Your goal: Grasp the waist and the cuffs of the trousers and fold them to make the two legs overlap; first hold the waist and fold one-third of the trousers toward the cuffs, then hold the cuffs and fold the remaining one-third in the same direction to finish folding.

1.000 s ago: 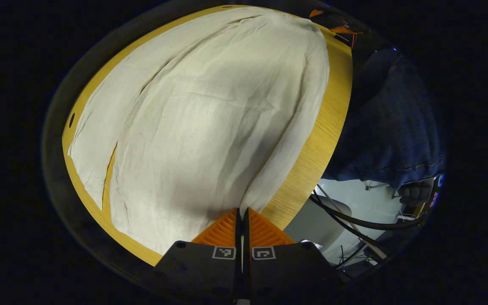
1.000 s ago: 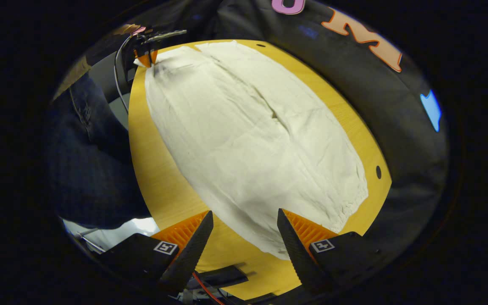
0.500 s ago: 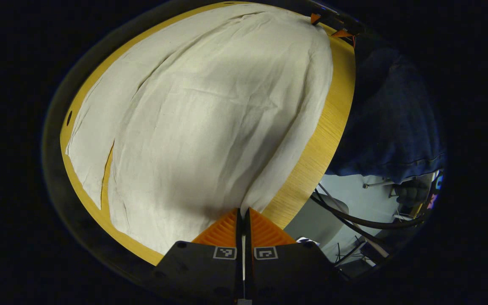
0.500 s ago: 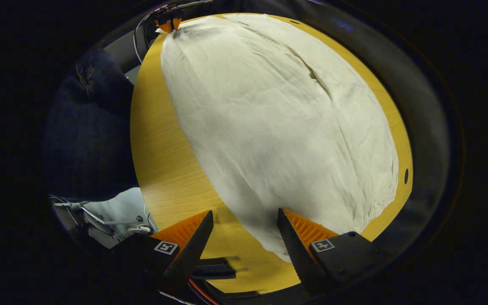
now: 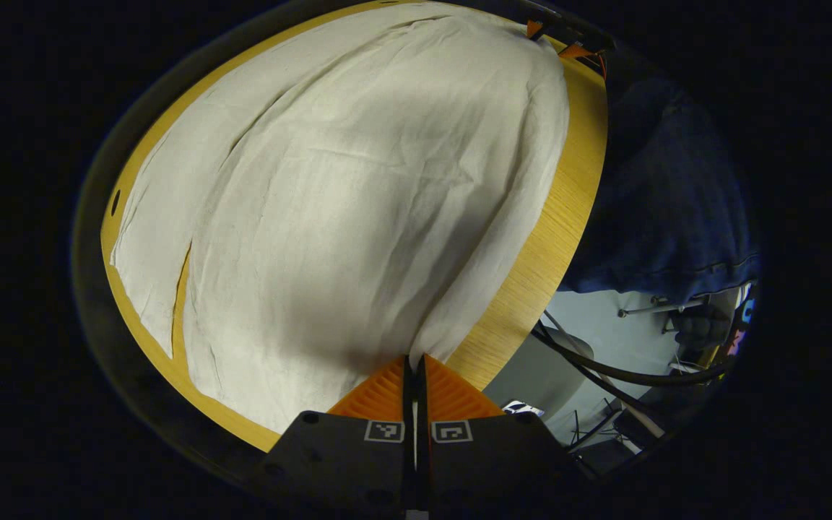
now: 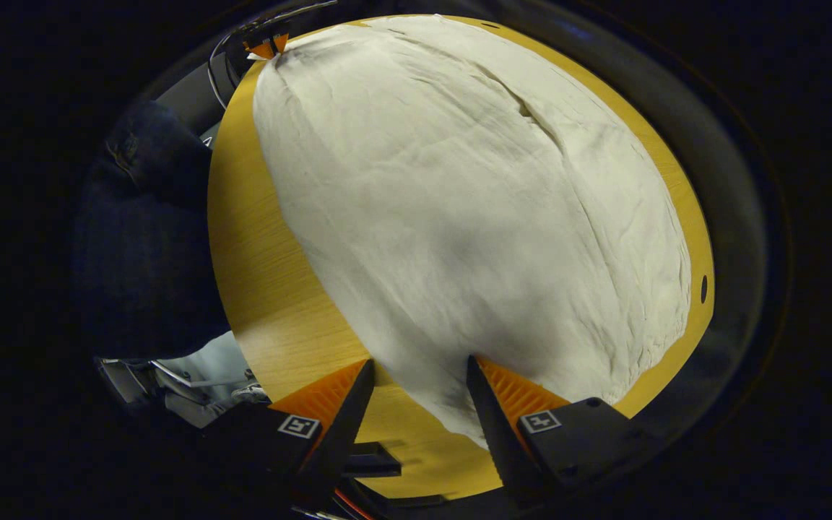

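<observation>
Two tongs: left pinching trousers on wooden table, right agape

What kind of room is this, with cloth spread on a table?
Likely a recording booth, not a home: pale trousers cover a round wooden table, cables trail on the floor, and a claw pinches the cloth.

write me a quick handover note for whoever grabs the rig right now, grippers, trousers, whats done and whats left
Left gripper: shut on one corner of the trousers at the near table edge.
Right gripper: open, fingers straddling the corner at the trousers' other end, not yet clamped.
Trousers: spread flat over the wooden table, both legs side by side, a slit between them.
Done: one corner gripped.
Left: close the right gripper, overlap the legs, then both one-third folds.
</observation>
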Demonstrator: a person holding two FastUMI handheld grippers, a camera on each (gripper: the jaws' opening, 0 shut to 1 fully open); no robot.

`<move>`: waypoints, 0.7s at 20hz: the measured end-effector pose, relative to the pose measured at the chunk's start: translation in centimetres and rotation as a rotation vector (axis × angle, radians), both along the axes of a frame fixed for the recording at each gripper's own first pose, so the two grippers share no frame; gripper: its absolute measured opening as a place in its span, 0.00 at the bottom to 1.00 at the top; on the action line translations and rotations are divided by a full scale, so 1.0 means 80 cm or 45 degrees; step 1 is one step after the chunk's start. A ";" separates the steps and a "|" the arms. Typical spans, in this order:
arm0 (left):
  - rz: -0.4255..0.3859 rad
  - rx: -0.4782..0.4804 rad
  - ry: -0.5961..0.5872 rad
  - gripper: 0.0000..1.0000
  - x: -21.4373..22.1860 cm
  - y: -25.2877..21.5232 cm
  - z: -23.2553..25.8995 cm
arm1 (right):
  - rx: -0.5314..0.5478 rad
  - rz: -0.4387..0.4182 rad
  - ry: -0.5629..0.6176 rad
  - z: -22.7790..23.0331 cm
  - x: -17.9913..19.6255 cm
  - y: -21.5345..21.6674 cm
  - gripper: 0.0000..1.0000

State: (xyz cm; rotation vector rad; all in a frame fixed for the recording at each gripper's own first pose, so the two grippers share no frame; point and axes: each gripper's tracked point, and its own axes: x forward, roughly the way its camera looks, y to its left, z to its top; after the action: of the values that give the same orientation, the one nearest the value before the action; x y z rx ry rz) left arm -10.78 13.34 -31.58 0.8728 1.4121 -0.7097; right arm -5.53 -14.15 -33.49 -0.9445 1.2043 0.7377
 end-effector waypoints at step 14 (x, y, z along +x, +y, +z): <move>0.104 -0.035 -0.046 0.00 0.010 -0.001 0.008 | -0.044 -0.186 -0.122 0.007 0.019 -0.010 0.07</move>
State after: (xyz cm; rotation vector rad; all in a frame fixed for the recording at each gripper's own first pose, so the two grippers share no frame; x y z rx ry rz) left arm -9.98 13.30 -30.95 0.7984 1.3943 -0.6473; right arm -3.99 -14.92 -32.94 -0.9000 1.1915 0.5510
